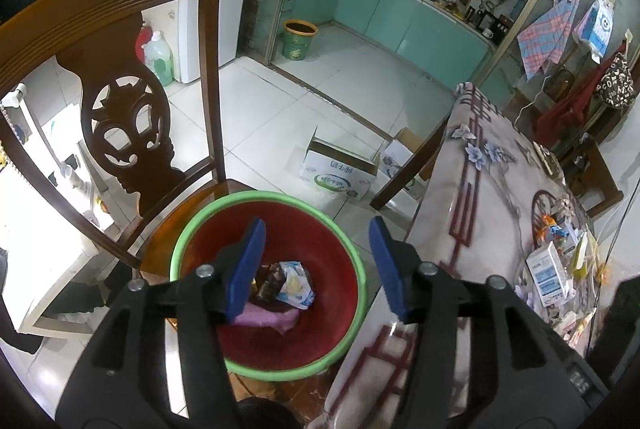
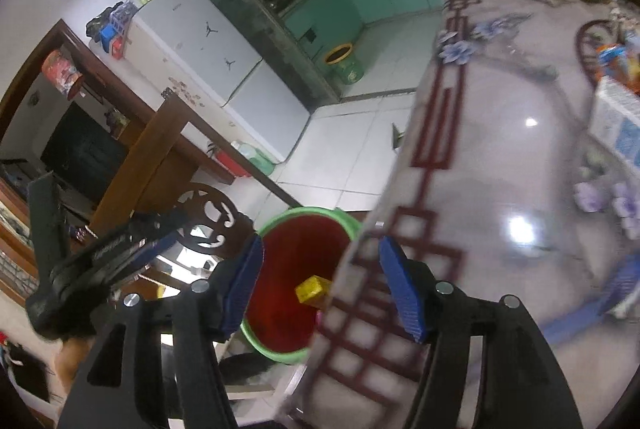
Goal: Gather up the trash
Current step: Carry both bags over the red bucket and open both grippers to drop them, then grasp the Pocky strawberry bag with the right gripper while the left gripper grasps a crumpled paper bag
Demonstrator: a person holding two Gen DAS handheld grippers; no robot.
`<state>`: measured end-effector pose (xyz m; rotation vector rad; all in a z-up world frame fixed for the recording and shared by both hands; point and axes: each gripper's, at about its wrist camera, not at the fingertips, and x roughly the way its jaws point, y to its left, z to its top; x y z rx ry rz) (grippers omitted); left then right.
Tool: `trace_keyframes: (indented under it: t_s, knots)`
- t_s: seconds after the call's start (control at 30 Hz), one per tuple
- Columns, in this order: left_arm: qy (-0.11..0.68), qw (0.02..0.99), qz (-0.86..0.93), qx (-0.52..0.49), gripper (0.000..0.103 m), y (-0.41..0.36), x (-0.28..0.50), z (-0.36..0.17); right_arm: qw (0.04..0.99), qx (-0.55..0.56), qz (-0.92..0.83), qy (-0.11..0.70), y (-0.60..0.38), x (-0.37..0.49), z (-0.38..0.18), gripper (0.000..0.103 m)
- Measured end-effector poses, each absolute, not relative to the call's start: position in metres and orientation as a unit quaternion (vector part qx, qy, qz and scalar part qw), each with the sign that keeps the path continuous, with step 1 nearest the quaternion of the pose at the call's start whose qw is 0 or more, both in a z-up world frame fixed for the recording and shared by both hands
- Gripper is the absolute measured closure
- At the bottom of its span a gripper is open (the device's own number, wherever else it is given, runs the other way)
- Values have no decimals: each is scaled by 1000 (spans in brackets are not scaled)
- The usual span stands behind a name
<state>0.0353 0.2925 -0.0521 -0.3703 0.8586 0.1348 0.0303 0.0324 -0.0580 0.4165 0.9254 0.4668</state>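
One chair (image 1: 120, 77), one basin (image 1: 192, 229), three wrappers (image 1: 294, 285)

Basin (image 1: 352, 257) on chair (image 1: 120, 77) seat, left of table (image 1: 480, 197); wrappers (image 1: 294, 285) in basin; box (image 1: 340, 169) on floor behind.

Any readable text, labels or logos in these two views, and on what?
Cardboard box on the floor: printing upside down, too distorted to read.
Fridge: two jumping-figure stickers, no words.
Cartons on the table: text too small.
Green bucket: emblem unreadable.
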Motion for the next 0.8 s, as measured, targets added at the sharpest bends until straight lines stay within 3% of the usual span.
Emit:
trace_keyframes:
  t_s: [0.17, 0.5, 0.63, 0.8]
  knots:
    - [412, 896, 50, -160, 43, 270, 36, -47, 868, 148, 196, 432, -6, 2, -49, 35]
    - [415, 903, -4, -109, 36, 196, 42, -36, 896, 116, 76, 422, -144, -33, -27, 33]
    - [415, 903, -37, -102, 32, 160, 43, -31, 896, 168, -32, 409, -229, -36, -18, 6]
    - [417, 899, -105, -82, 29, 90, 42, -30, 858, 268, -149, 412, -324, -48, -56, 7]
